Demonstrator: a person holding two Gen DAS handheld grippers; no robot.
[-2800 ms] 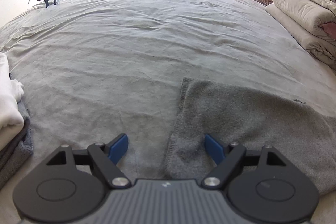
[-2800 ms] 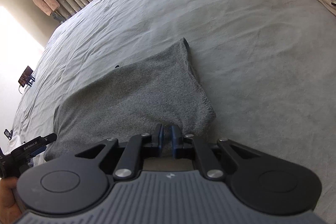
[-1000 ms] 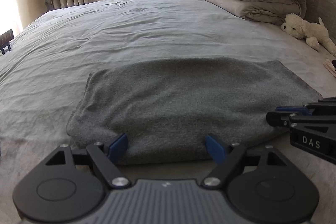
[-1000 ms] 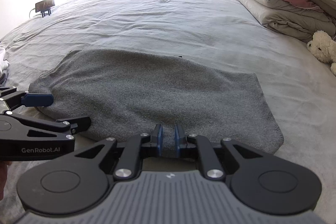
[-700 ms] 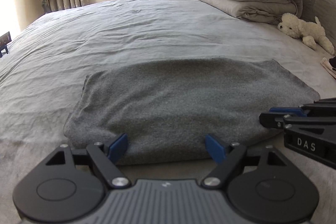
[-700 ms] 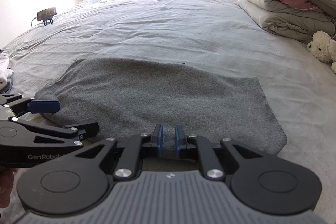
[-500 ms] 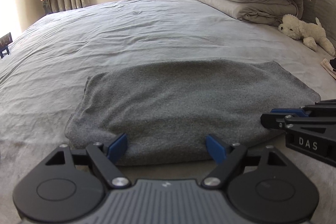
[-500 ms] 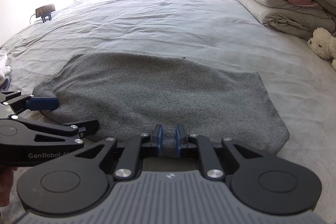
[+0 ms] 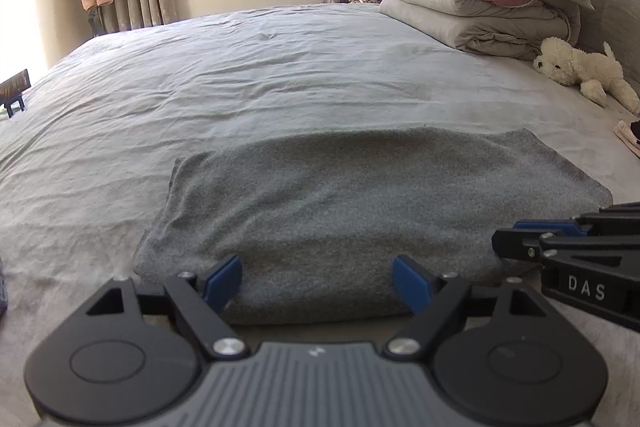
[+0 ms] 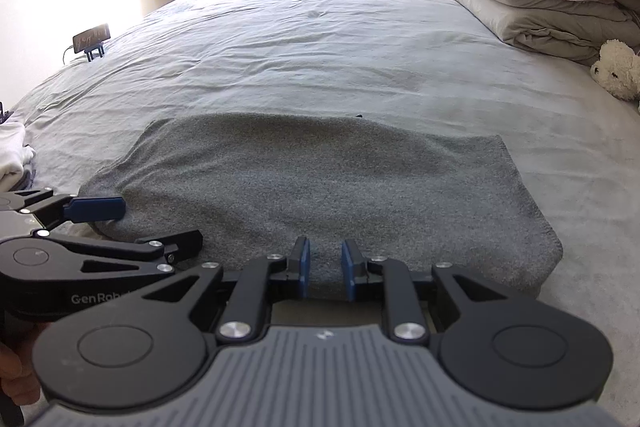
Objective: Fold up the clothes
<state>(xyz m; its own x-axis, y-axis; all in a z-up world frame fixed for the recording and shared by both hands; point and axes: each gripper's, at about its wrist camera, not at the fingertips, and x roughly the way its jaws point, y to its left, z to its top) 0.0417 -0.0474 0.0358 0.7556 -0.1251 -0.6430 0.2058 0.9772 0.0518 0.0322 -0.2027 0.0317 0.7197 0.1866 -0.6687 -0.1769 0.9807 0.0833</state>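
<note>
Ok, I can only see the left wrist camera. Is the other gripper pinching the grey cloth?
Observer: From the right wrist camera, the right gripper has its blue pads a little apart. The near edge of the grey cloth lies in the gap, and it does not look pinched.
Operator: Is anything hiding beside my gripper, off the left edge?
Observer: Yes. Beyond the left gripper, a white pile of clothes lies on the bed, beside the cloth's left end.
</note>
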